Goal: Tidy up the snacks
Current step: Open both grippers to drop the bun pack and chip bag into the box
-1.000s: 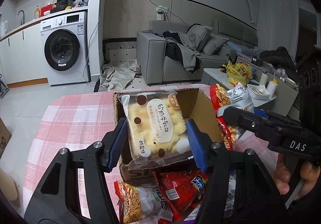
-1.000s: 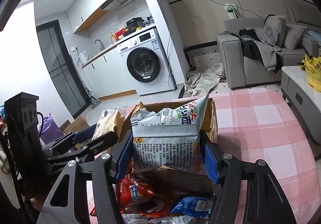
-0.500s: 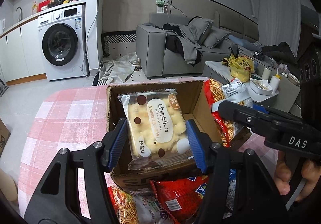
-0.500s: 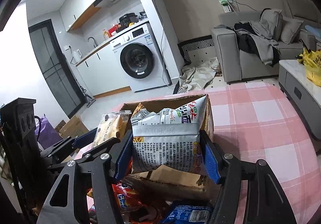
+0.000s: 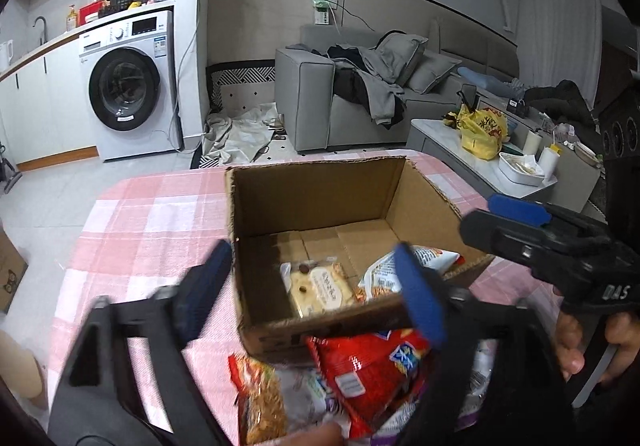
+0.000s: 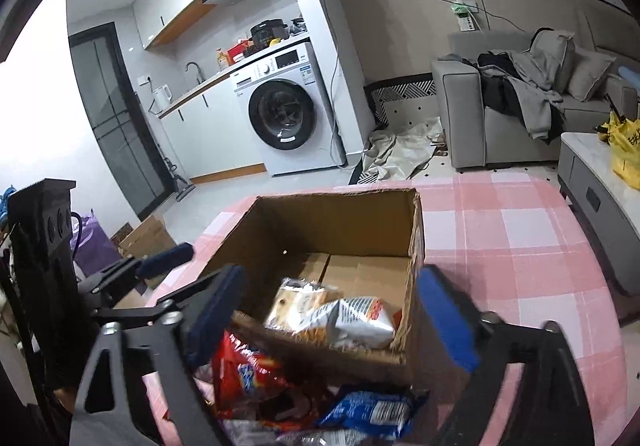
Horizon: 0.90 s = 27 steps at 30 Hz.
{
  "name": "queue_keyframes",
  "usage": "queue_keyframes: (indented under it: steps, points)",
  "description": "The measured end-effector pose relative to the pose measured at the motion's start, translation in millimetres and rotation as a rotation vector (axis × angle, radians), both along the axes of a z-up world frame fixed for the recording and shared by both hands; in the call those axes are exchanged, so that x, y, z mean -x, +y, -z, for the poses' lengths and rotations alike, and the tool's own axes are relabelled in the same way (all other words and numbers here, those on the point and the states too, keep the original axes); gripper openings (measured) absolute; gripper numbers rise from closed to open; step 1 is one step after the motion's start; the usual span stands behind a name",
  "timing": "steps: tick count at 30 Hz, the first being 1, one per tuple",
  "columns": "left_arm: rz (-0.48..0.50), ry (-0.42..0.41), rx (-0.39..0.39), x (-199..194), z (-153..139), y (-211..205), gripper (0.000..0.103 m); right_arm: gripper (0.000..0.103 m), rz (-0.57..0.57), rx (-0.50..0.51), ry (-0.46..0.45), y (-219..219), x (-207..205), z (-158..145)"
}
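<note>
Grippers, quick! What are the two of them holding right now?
Left gripper: open, holding nothing; its bread pack lies in the box.
Right gripper: open, holding nothing; its white bag lies in the box too.

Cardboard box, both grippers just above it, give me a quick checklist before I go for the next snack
1. Left gripper open, holding nothing: ok.
2. Right gripper open, holding nothing: ok.
3. Bread pack lying inside the box: ok.
4. Silver bag inside the box: ok.
5. Room left in the box: ok, far half of the floor bare.
6. Next snack within reach: ok, red bag lies in front of the box.
</note>
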<state>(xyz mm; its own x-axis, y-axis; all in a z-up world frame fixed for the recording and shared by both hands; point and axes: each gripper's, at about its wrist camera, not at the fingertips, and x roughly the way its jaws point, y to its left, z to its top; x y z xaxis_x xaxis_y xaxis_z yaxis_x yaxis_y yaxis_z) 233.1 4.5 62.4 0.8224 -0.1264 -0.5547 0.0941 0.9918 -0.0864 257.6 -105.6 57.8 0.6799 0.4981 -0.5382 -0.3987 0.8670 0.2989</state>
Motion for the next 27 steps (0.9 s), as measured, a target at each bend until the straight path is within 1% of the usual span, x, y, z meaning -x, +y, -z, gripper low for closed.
queue_keyframes:
  steps: [1,3,4,6,10,15,18,21,23,27]
  points:
    - [0.001,-0.003,0.002,5,-1,1,0.087,0.102,-0.009,-0.002,0.001,-2,4,-1]
    - [-0.006,0.005,-0.006,17,-2,7,0.094,0.102,-0.021,0.003,0.009,-3,11,-2]
    - [-0.014,0.009,-0.012,24,-2,10,0.103,0.102,-0.027,0.012,0.017,-3,14,-2]
    - [-0.032,0.004,-0.017,37,-2,13,0.102,0.103,-0.032,0.025,0.02,-3,22,-3]
    - [-0.045,0.001,-0.014,64,-3,21,0.102,0.103,-0.016,0.055,-0.009,-7,42,-3]
    - [-0.071,0.006,-0.006,101,4,34,0.102,0.103,0.011,0.106,-0.029,-13,63,-2]
    - [-0.083,0.013,-0.011,121,12,41,0.102,0.103,0.006,0.114,-0.004,-19,72,2]
    - [-0.112,0.007,-0.003,143,21,47,0.102,0.103,-0.008,0.09,0.03,-28,80,7]
    - [-0.115,0.009,0.019,155,27,52,0.102,0.103,-0.017,0.082,0.029,-30,89,10]
    - [-0.129,0.01,0.038,166,36,56,0.102,0.103,-0.041,0.12,0.026,-26,101,15]
